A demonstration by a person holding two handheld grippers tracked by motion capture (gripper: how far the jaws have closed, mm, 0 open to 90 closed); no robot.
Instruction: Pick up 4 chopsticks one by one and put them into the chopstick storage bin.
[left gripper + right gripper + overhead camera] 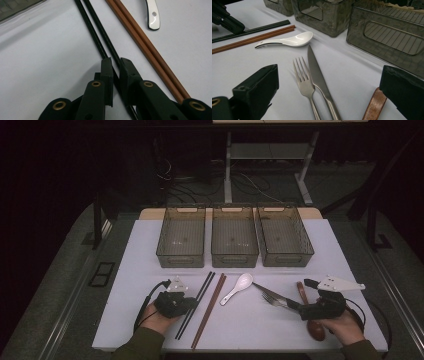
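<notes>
Left gripper (115, 61) jaws pinched on the black chopsticks (98, 37), just left of the brown chopsticks (140, 40); grasp step, apparently. Right gripper (329, 82) gapes wide over fork (303, 80) and knife (317, 72), holding nothing. Next: likely lift the pair level toward a bin (181, 255).

The left gripper (187, 302) lies low over the table at the person's left, held in the left hand (157, 317), sleeve at the bottom edge; its jaws stand nearly together, a narrow gap between them. The right gripper (295, 306), held in the right hand (345, 326), points left with its jaws spread wide.
</notes>
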